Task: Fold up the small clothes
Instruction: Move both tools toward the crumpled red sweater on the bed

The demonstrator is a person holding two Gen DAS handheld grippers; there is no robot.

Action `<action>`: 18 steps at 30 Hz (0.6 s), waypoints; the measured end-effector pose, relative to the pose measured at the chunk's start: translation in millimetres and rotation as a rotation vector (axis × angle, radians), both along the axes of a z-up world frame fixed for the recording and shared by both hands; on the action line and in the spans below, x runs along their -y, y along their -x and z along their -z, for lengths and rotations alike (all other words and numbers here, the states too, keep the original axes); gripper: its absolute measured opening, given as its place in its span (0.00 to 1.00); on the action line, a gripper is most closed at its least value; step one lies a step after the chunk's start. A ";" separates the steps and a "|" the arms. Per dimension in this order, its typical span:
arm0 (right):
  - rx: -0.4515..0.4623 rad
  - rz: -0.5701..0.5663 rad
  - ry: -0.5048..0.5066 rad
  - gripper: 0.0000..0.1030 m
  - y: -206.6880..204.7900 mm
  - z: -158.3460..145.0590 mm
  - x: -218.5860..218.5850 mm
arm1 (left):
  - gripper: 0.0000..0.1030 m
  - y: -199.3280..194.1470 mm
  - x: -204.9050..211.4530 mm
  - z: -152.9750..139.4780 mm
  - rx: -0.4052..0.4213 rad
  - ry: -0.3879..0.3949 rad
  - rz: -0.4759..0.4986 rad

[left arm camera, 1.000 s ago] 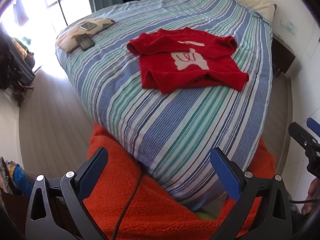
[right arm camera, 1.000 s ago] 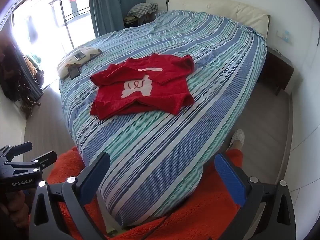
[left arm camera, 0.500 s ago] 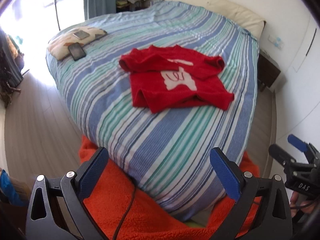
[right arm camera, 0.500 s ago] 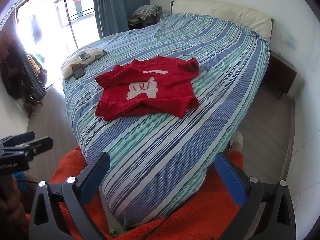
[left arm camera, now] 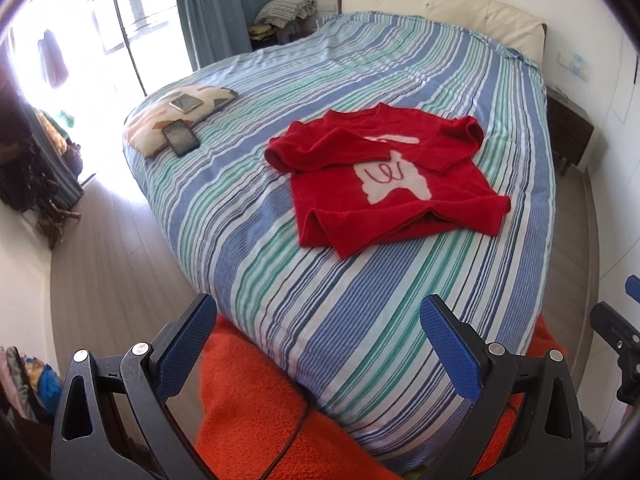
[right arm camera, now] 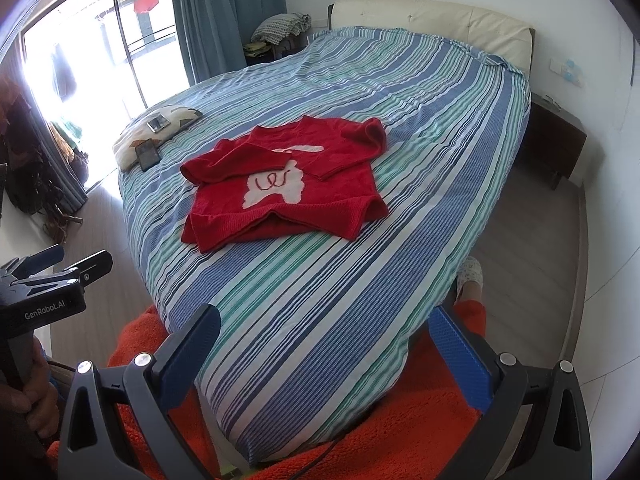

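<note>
A: Status on the grippers?

B: Left gripper (left arm camera: 320, 338) has its blue pads spread wide with nothing between them. Right gripper (right arm camera: 328, 340) is the same, spread wide and empty. Both hover off the near end of the bed (left arm camera: 400, 300), well apart from the garment.

A: Where's the garment?

B: Red sweater (left arm camera: 390, 178) lies on the striped bedspread, about mid-bed, toward the right in the left wrist view. Front faces up, with a white patch and a red squiggle on it. Both sleeves are folded across the chest. The bottom hem is toward the near side and rumpled, with a fold bunched under it.

A: Anything else on the bed?

B: A patterned cushion (left arm camera: 160, 120) sits at the far-left corner. A dark phone (left arm camera: 181, 137) lies at its near edge and a second, lighter phone (left arm camera: 186, 103) on top. Both are well apart from the sweater.

A: Anything around the bed?

B: Cream headboard (right arm camera: 436, 20) at the far end, dark nightstand (right arm camera: 554, 142) on the right, teal curtain (right arm camera: 224, 12) and a bright window on the far left. An orange fleece (right arm camera: 420, 420) is below both grippers at the near edge. In the right wrist view a hand (right arm camera: 30, 396) grips the left gripper's handle at lower left.
</note>
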State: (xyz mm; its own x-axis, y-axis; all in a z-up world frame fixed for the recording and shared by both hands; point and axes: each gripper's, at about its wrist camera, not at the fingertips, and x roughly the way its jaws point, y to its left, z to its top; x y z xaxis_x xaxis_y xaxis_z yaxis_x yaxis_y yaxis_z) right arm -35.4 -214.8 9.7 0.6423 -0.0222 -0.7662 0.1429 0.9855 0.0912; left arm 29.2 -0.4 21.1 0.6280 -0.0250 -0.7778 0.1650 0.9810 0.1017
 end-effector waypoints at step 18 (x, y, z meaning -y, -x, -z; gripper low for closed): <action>-0.009 0.000 -0.014 1.00 1.6 7.2 -1.8 | 0.99 2.0 10.3 6.5 -0.026 -0.047 0.027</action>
